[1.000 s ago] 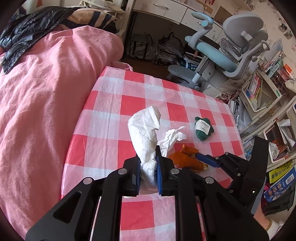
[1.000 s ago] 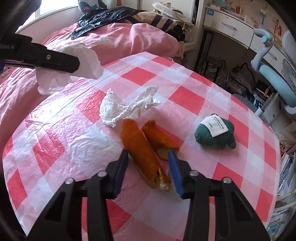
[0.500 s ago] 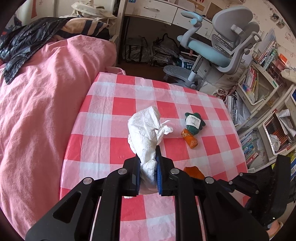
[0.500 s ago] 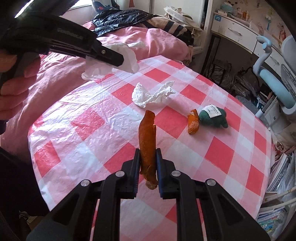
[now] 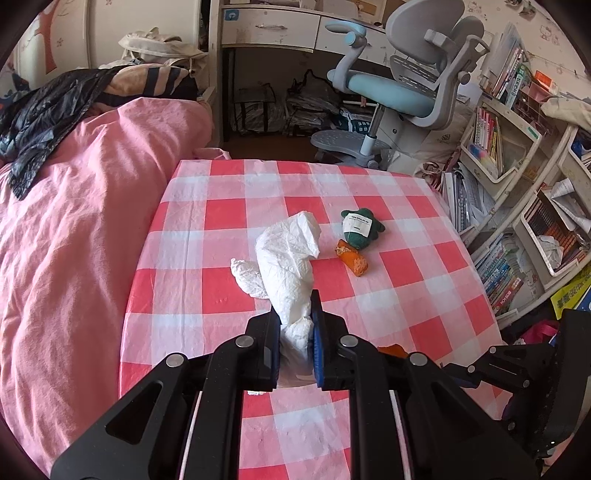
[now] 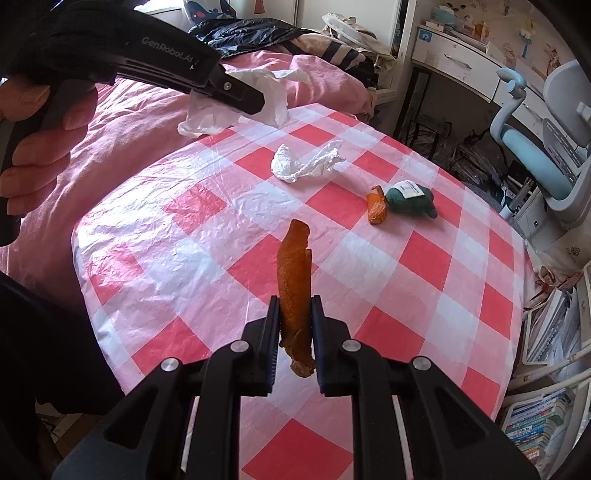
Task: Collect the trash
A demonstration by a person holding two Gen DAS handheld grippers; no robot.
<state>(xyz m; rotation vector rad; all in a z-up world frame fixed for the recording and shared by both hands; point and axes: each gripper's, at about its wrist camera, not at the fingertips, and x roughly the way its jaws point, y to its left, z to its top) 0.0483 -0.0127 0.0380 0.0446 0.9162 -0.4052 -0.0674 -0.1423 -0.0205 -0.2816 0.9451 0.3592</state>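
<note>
My left gripper [image 5: 294, 317] is shut on a crumpled white tissue [image 5: 290, 258] and holds it above the checked table [image 5: 207, 229]. My right gripper [image 6: 294, 314] is shut on a long orange peel [image 6: 293, 273], lifted above the table [image 6: 207, 236]. A second white tissue [image 6: 303, 166] lies on the table, partly hidden behind the held tissue in the left wrist view [image 5: 245, 275]. A second orange peel [image 6: 376, 208] lies next to a green plush toy with a white label [image 6: 410, 199]. The left gripper and its tissue [image 6: 266, 92] show at upper left.
A bed with a pink cover [image 5: 74, 221] runs along the table's left side. A blue-grey desk chair [image 5: 402, 88] and a white desk [image 5: 280, 26] stand beyond the table. Shelves full of books [image 5: 517, 206] line the right.
My right gripper shut on the long orange peel and lifted it back off the table. Both grippers have risen and pulled back. The left gripper still holds its tissue.
</note>
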